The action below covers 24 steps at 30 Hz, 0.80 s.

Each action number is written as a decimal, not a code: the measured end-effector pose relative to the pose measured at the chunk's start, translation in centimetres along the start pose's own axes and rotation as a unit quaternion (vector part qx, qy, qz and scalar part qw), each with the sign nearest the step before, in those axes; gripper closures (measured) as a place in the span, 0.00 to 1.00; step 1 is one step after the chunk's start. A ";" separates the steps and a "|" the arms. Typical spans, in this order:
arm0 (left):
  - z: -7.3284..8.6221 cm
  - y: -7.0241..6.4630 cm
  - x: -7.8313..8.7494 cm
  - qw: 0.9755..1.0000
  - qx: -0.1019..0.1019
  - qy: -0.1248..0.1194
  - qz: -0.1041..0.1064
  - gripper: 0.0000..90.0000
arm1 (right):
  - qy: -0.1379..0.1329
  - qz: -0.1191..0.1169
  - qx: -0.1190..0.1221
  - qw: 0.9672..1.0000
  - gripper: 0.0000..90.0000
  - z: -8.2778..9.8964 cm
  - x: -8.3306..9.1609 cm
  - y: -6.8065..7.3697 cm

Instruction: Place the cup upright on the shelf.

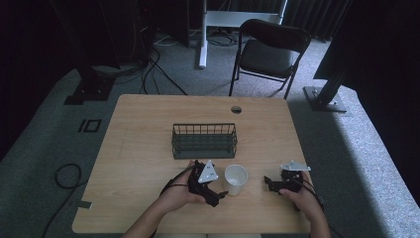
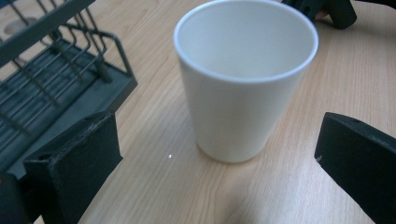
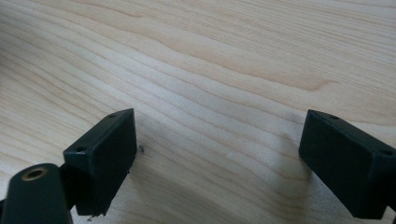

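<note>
A white cup stands upright and empty on the wooden table, near the front edge. My left gripper is just left of it, open, its jaws pointing at the cup. In the left gripper view the cup stands a short way ahead of the two spread pads, not touching them. My right gripper rests to the right of the cup, open, jaws toward it. In the right gripper view its pads hover over bare wood with nothing between them.
A dark wire basket sits behind the cup at the table's middle; its corner is close on the left in the left gripper view. A folding chair stands beyond the table. A cable hole is near the far edge.
</note>
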State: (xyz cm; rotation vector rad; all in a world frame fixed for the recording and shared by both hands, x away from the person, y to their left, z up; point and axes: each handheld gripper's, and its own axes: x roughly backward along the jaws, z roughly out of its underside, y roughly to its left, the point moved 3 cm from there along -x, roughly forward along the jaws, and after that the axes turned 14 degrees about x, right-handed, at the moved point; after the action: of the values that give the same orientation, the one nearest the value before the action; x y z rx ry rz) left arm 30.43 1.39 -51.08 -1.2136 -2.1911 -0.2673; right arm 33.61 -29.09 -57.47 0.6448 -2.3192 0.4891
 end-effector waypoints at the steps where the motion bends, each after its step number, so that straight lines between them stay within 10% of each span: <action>1: -0.1 -0.1 -0.1 1.000 -0.003 0.001 0.004 0.00 | 0.000 0.000 0.000 1.000 0.12 0.0 0.0 0.0; 24: -1.9 -1.3 -3.7 0.999 0.007 -0.023 0.026 0.05 | -0.001 0.000 0.000 1.000 0.12 0.0 0.0 0.0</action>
State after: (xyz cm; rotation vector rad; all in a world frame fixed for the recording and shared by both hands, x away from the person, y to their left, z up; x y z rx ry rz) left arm 31.59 -2.75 -51.64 -1.2795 -2.1931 -0.2026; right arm 33.62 -29.09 -57.48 0.6451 -2.3201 0.4878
